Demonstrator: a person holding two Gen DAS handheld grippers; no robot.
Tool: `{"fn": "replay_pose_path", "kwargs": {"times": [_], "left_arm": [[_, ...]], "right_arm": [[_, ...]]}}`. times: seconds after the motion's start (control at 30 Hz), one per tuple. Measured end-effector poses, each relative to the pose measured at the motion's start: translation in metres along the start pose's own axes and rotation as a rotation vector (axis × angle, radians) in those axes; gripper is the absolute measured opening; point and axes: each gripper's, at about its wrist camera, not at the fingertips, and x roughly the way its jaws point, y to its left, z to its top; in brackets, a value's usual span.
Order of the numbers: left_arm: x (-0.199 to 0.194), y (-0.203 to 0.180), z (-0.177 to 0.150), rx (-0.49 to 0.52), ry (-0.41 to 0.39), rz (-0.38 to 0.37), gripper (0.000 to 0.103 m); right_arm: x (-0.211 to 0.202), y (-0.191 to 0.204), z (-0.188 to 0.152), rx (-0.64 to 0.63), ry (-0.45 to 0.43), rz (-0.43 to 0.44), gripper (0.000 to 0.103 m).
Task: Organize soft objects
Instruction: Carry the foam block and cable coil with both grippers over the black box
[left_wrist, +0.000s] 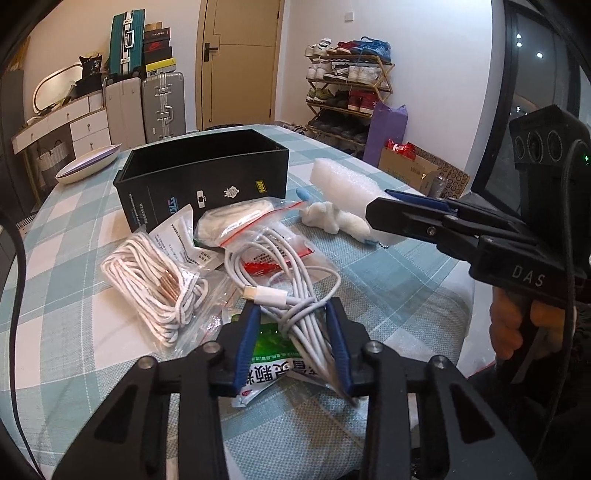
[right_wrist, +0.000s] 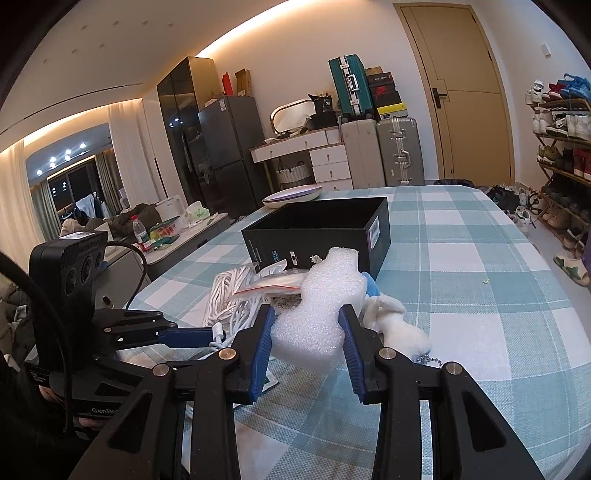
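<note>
My right gripper (right_wrist: 306, 332) is shut on a white foam sheet (right_wrist: 317, 310) and holds it above the table; the foam also shows in the left wrist view (left_wrist: 343, 181). My left gripper (left_wrist: 293, 314) has its jaws around a bundle of grey-white cables (left_wrist: 295, 273), with a gap at the left pad. A black open box (left_wrist: 207, 173) stands behind the pile and also shows in the right wrist view (right_wrist: 317, 232). A white plush toy (right_wrist: 399, 325) lies just right of the foam.
A bagged white rope (left_wrist: 159, 284), zip bags (left_wrist: 236, 218) and a green packet (left_wrist: 273, 354) lie on the checked tablecloth (left_wrist: 74, 236). A white dish (left_wrist: 88, 168) sits at the far left edge. Suitcases, drawers and a shoe rack stand beyond.
</note>
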Motion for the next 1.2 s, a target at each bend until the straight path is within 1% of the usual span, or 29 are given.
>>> {"fn": "replay_pose_path", "kwargs": {"times": [0.13,0.17,0.2,0.23,0.3,0.4,0.43,0.47,0.5,0.53,0.63,0.7,0.87,0.93,0.97,1.0,1.07,1.13,1.2], "left_arm": [[-0.008,0.003,0.002,-0.009,-0.016,-0.014,0.026],[-0.01,0.004,0.002,-0.013,-0.022,-0.019,0.016],[-0.011,0.004,0.003,-0.014,-0.022,-0.015,0.012],[-0.011,0.005,0.004,-0.012,-0.023,-0.005,0.005],[-0.01,0.006,0.004,-0.007,-0.019,0.003,0.005],[-0.01,0.009,0.005,-0.019,-0.009,-0.013,0.008],[-0.007,0.01,0.006,-0.03,-0.001,-0.023,0.014],[-0.004,0.011,0.005,-0.042,0.013,-0.024,0.033],[0.0,0.012,0.005,-0.052,0.031,-0.018,0.046],[0.002,0.012,0.004,-0.057,0.037,-0.011,0.054],[0.006,0.009,0.004,-0.051,0.047,-0.036,0.053],[0.01,0.008,0.005,-0.044,0.051,-0.028,0.054],[0.028,0.008,0.005,-0.042,0.1,0.008,0.054],[0.029,0.008,0.006,-0.04,0.095,0.005,0.053],[0.028,0.007,0.006,-0.042,0.083,0.002,0.044],[0.027,0.007,0.006,-0.042,0.073,-0.004,0.041],[0.025,0.006,0.005,-0.037,0.073,-0.021,0.036],[0.021,0.004,0.004,-0.031,0.061,-0.026,0.035],[0.016,0.003,0.005,-0.03,0.049,-0.034,0.029]], "right_arm": [[-0.001,0.0,0.001,-0.001,-0.008,0.002,0.036],[-0.001,0.0,0.001,-0.001,-0.01,0.003,0.036],[-0.002,0.0,0.001,-0.001,-0.011,0.003,0.036],[-0.002,0.001,0.001,-0.003,-0.013,0.003,0.036],[0.0,0.001,0.002,-0.007,-0.009,0.001,0.036],[0.001,0.002,0.002,-0.011,-0.007,0.002,0.036],[0.001,0.002,0.002,-0.011,-0.008,0.002,0.036],[0.0,0.002,0.002,-0.011,-0.009,0.003,0.036],[0.0,0.002,0.002,-0.012,-0.009,0.002,0.036],[-0.001,0.002,0.002,-0.013,-0.01,0.002,0.036],[0.0,0.0,0.003,-0.01,-0.012,0.002,0.036],[0.0,0.0,0.002,-0.008,-0.012,0.002,0.036],[-0.001,0.0,0.002,-0.01,-0.011,0.0,0.036],[-0.001,0.0,0.002,-0.008,-0.011,-0.001,0.036],[-0.001,0.0,0.002,-0.008,-0.011,-0.002,0.036],[-0.001,0.0,0.002,-0.006,-0.01,-0.002,0.036],[-0.003,0.001,0.001,-0.007,-0.012,-0.003,0.036],[-0.004,0.0,0.001,-0.006,-0.015,-0.004,0.036],[-0.005,0.0,0.001,-0.005,-0.017,-0.003,0.036]]}}
